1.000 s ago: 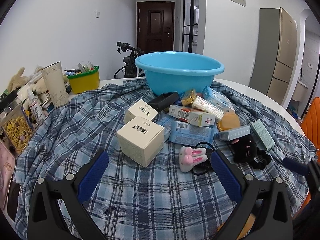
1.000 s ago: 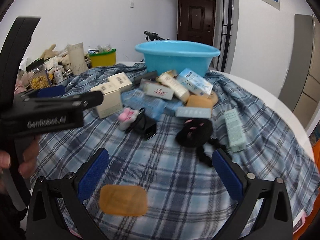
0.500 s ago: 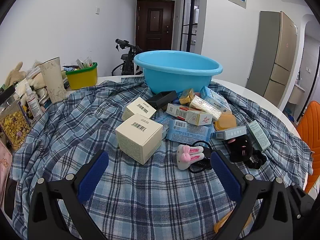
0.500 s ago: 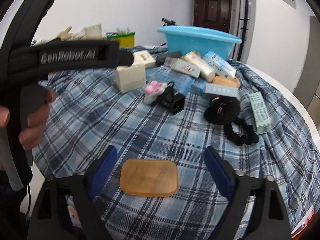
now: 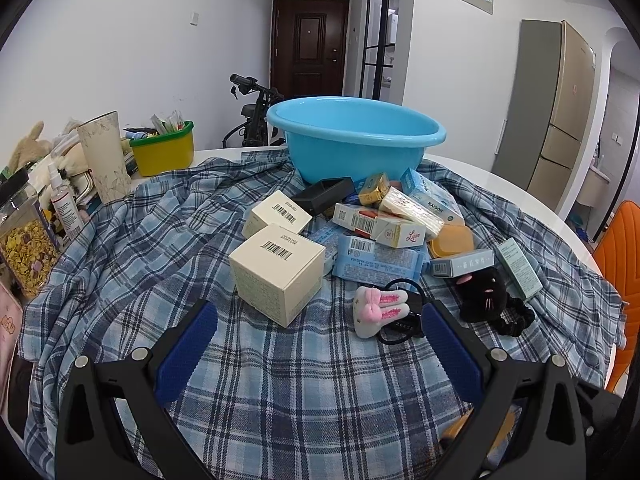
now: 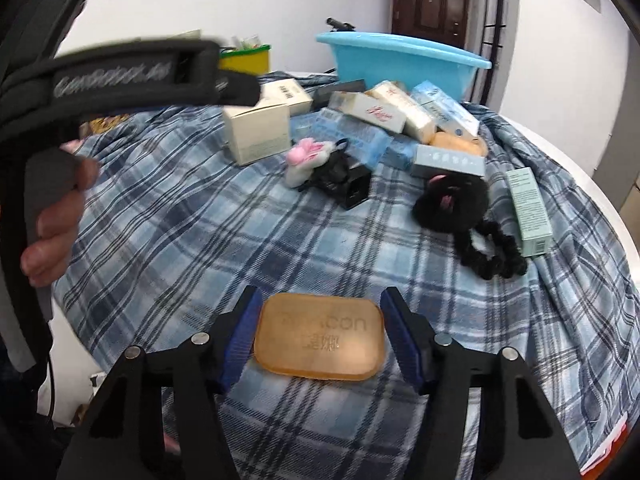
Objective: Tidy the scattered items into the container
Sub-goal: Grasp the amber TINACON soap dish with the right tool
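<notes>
At the left of my frame I see a yellow bin (image 5: 163,152), a tall patterned cup (image 5: 105,157) and a spray bottle (image 5: 64,204); a dark door (image 5: 310,46) stands top centre, a fridge (image 5: 554,108) right.

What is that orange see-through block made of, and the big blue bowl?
The orange block looks like glycerin soap: amber, translucent, rounded corners, letters pressed into its top. It could be resin; the look alone cannot settle it. The blue bowl looks like moulded plastic: one even colour, smooth and slightly shiny, with a thin rolled rim.
</notes>
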